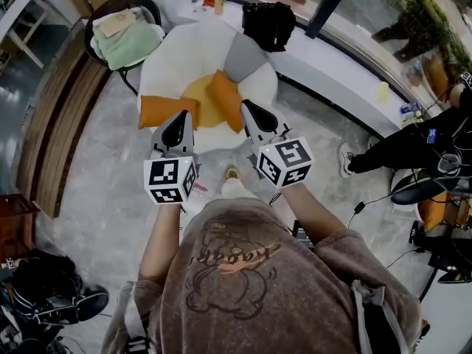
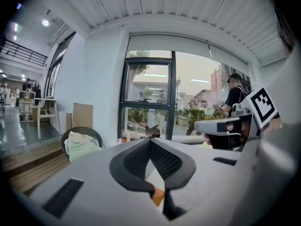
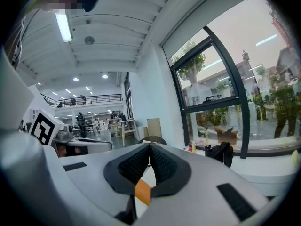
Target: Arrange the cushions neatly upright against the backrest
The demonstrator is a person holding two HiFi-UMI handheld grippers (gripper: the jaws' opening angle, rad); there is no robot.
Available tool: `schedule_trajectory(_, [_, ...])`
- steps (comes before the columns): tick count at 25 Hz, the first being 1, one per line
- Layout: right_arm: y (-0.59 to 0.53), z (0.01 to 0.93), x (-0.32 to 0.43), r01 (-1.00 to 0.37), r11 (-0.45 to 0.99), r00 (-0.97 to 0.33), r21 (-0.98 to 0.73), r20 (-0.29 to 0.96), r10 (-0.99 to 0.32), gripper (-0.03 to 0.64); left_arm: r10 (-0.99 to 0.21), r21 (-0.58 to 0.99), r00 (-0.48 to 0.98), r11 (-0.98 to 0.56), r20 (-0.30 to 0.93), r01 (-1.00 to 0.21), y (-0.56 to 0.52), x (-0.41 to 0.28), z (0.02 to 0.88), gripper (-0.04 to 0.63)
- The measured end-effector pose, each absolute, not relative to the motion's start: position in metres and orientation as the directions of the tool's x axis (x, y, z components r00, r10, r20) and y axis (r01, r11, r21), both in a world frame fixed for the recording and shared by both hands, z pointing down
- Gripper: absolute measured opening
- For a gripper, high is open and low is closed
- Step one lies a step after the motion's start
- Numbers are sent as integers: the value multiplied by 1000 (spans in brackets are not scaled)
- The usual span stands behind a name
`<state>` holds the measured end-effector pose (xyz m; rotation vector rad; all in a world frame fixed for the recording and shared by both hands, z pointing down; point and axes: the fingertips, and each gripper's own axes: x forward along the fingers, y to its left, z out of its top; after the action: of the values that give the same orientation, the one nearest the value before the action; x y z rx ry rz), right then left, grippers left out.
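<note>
A white round armchair (image 1: pixel 166 65) holds several cushions. One orange cushion (image 1: pixel 158 110) lies at the seat's front left, and a second orange cushion (image 1: pixel 225 98) stands tilted at the middle. A yellow cushion (image 1: pixel 198 94) lies between them, and a grey cushion (image 1: pixel 247 56) leans on the backrest at the right. My left gripper (image 1: pixel 179 118) is shut and empty, just in front of the left orange cushion. My right gripper (image 1: pixel 247 108) is also shut and empty, beside the tilted orange cushion. Below the closed tips (image 2: pixel 150 140) (image 3: pixel 149 145) in both gripper views, a sliver of orange cushion (image 2: pixel 157 197) (image 3: pixel 142 192) shows.
A dark basket of green towels (image 1: pixel 125 35) stands left of the chair. A black bag (image 1: pixel 269 24) rests on the white window ledge (image 1: pixel 332 68) behind it. A wooden step (image 1: pixel 59 116) runs along the left. A person in black (image 1: pixel 413 146) sits at the right, among cables.
</note>
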<state>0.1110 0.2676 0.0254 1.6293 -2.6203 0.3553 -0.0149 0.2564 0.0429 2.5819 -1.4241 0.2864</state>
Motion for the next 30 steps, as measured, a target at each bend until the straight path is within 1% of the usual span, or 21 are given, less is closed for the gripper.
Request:
schedule_trajectory(8, [200,30,144,-870,455,-485,-189,163,-859,21,-840,70,481,-479,253,-875,190,10,42,5])
schedule_trajectory(18, [145,36,152,-839,505,-537,-201,164,-827,21,-868,58,431,-430,246,-901,140,14,42,5])
schedule_trajectory(30, [121,45,151,-856,471,-509,-212,188,-840,21,-836,73,487,-485,253,-871,107,24,47,5])
